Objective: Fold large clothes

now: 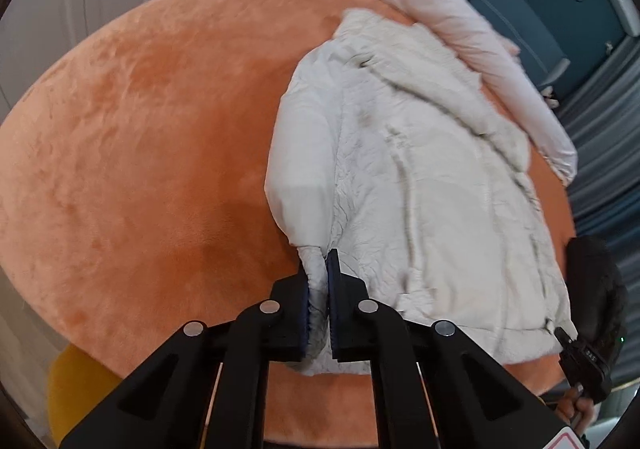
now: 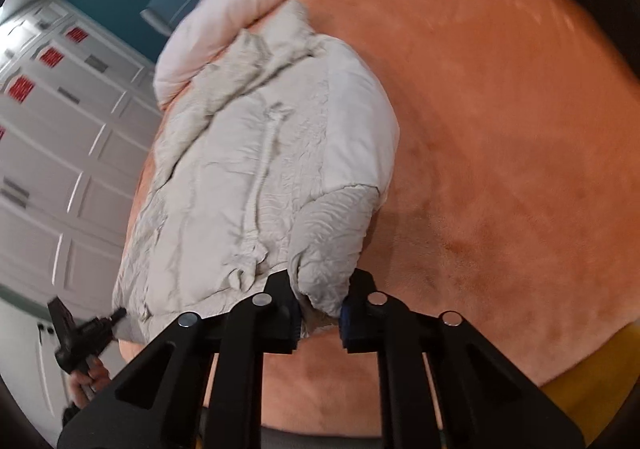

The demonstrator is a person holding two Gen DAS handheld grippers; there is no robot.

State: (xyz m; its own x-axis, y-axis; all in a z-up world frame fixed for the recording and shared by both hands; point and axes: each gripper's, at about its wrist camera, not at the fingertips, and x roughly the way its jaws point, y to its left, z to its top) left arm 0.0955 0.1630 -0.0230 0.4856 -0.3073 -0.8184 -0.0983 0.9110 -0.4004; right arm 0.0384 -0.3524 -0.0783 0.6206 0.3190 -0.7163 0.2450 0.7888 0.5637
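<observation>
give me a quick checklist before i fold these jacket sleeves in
1. Left gripper shut on the left sleeve cuff: ok.
2. Right gripper gripping the right sleeve cuff: ok, though its jaws stand wider around bunched fabric.
3. Jacket lying flat on the orange blanket: mostly ok, body wrinkled.
4. Collar end free of the pale pink bedding: not ok, they touch or overlap.
5. Bare blanket beside the jacket: ok.
6. Zipper closed: cannot tell.

free: we see bare orange bed (image 1: 140, 149) beside the jacket (image 1: 420, 177) | blocked: pink quilt (image 1: 460, 21) along its far edge
</observation>
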